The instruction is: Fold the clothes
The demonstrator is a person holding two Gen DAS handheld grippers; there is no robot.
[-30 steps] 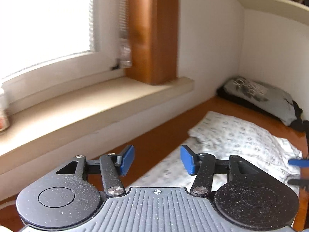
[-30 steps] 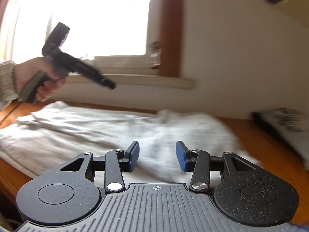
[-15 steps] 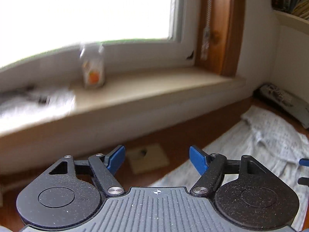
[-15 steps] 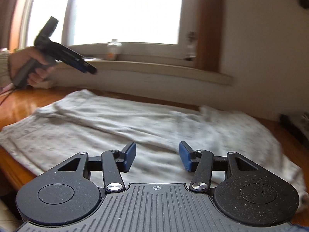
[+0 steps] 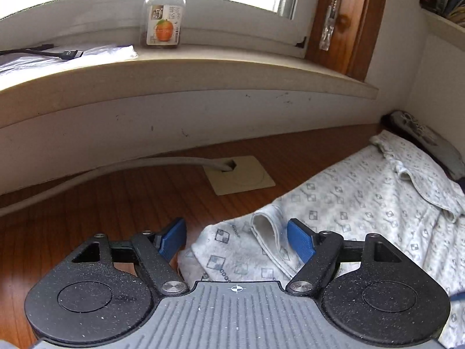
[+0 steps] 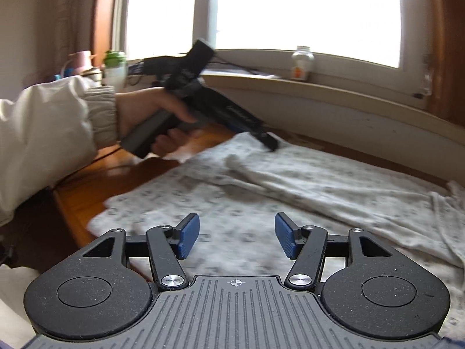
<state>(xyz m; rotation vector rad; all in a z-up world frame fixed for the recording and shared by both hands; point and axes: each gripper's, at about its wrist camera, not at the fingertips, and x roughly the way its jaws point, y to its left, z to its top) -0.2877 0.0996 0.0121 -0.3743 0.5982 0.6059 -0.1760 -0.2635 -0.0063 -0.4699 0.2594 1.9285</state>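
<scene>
- wooden table (image 5: pixel 87 203): patterned white garment (image 5: pixel 363 203) is spread across it, below the windowsill (image 5: pixel 174 72).
- windowsill: a jar (image 5: pixel 164 14) and a cable (image 5: pixel 43 52) are seen.
- left gripper (image 5: pixel 237 240): held wide apart over the garment's edge, nothing gripped.
- right gripper (image 6: pixel 237 238): parted, nothing held, above the garment.

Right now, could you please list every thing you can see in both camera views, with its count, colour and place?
garment: one, white with small grey pattern, spread on the desk, partly creased
desk: one, reddish-brown wood, under the garment
cable plate: one, beige, set in the desk, a grey cable enters it
windowsill: one, beige, above the desk
jar: one, clear with orange label, on the windowsill
black cable: one, on the windowsill at the left
dark cloth: one, grey-black, far corner behind the garment
left gripper: black with blue pads, open over the garment's corner
right gripper: black with blue pads, open above the garment
left hand: holds the left gripper's handle
</scene>
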